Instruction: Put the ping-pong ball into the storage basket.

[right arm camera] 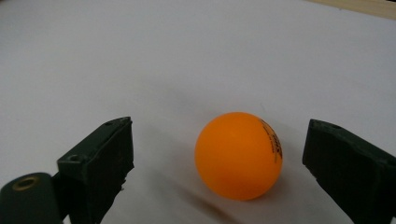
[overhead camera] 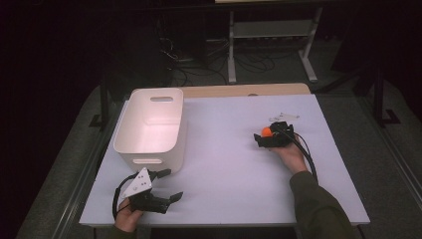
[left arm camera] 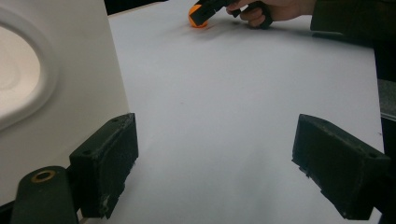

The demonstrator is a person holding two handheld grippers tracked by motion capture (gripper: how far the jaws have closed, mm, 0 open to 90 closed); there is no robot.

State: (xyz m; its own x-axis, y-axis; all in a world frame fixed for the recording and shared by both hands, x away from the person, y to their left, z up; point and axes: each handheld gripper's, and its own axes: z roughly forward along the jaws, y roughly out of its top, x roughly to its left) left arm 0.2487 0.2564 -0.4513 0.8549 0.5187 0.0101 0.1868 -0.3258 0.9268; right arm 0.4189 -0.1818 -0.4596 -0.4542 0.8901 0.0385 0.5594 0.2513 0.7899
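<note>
On the white bench (overhead camera: 234, 164), seen from the high view, a white bin (overhead camera: 152, 127) stands at the left rear with a handle slot in its far wall. The left tool (overhead camera: 166, 184) lies near the front edge, just in front of the bin, in a hand, its jaws spread apart with nothing between them. To the right, well apart from the bin, the right tool (overhead camera: 262, 135) points left, held by a hand in a dark green sleeve (overhead camera: 318, 206). An orange ball (overhead camera: 266, 131) peeks out at its tip; from here you cannot tell whether the jaws touch it. Small pale pieces (overhead camera: 283, 117) lie on the bench just behind that tool.

In the left gripper view, the two black jaws stand wide over bare bench. The bin's wall (left arm camera: 60, 93) rises close on the left side. Far off, at the top, the ball (left arm camera: 197, 17) rests on the bench at the tip of the right tool (left arm camera: 208, 8).

In the right gripper view, the ball (right arm camera: 239, 155) sits on the bench between the jaws, nearer the right one. A gap shows on each side, so neither pad presses it; the tool is open around the ball. Small dark print runs along the ball's right side, too small to read.
</note>
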